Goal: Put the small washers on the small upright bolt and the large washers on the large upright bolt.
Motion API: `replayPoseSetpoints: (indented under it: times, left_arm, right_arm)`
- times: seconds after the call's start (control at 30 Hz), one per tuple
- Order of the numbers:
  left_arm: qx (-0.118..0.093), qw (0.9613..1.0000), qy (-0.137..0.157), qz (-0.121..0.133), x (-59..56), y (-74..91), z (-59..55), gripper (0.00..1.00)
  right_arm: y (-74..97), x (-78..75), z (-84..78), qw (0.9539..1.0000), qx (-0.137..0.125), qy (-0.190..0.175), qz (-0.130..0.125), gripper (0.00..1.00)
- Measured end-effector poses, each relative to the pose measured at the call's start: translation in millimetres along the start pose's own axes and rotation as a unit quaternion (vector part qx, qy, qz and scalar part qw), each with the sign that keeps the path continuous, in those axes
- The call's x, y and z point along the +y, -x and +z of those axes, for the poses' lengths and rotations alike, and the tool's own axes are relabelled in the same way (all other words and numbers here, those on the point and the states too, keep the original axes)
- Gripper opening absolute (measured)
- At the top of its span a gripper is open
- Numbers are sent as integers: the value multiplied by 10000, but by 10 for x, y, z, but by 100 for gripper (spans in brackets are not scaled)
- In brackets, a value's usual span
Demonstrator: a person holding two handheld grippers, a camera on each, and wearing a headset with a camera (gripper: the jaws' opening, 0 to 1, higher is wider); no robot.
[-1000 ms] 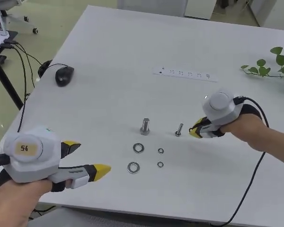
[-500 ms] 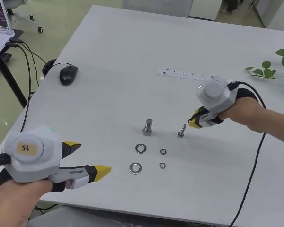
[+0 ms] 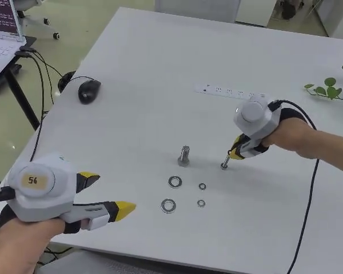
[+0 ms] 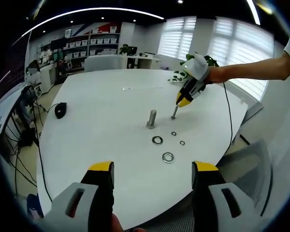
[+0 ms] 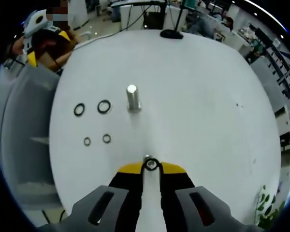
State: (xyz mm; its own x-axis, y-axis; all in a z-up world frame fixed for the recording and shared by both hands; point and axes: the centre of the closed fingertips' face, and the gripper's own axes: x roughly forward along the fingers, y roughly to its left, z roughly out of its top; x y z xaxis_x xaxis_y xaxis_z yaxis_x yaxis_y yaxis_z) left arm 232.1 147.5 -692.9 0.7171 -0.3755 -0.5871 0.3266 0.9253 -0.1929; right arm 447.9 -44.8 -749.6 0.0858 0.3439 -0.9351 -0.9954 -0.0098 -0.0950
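Your right gripper [image 3: 234,154], jaws narrow, meets the slim steel small bolt [image 3: 224,164]; whether it grips, you can't tell. Its own view adds a dark ring [image 5: 151,164] at the tips; your left gripper [image 3: 110,193] gapes wide.

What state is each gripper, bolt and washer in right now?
Left yellow-tipped gripper: open, empty.
Right yellow-tipped gripper: shut on small dark ring, apparently a washer.
Small steel bolt: upright, beneath right gripper's tips.
Large steel bolt: upright, apart from both grippers.
Two large steel washers: flat on white table.
Two small steel washers: flat on table.
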Motion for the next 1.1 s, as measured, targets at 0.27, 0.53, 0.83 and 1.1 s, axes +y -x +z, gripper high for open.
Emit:
replayPoseSetpoints:
  times: [0.27, 0.53, 0.83, 1.1]
  left_arm:
    - [11, 10000, -18, -22, 8, -27, -2, 65]
    - [9, 10000, 7, -5, 26, -25, -14, 65]
    - [-7, 10000, 43, 28, 31, -12, -19, 65]
    - [-5, 10000, 64, 42, 25, -1, -24, 65]
  right_arm:
    - [-32, -4, -25, 9999, 84, 74, 17, 13]
    - [-67, -2, -45, 9999, 123, 86, 52, 13]
    - [-100, -4, -38, 9998, 159, 99, 80, 13]
    - [-153, 8, -56, 9996, 241, 131, 104, 13]
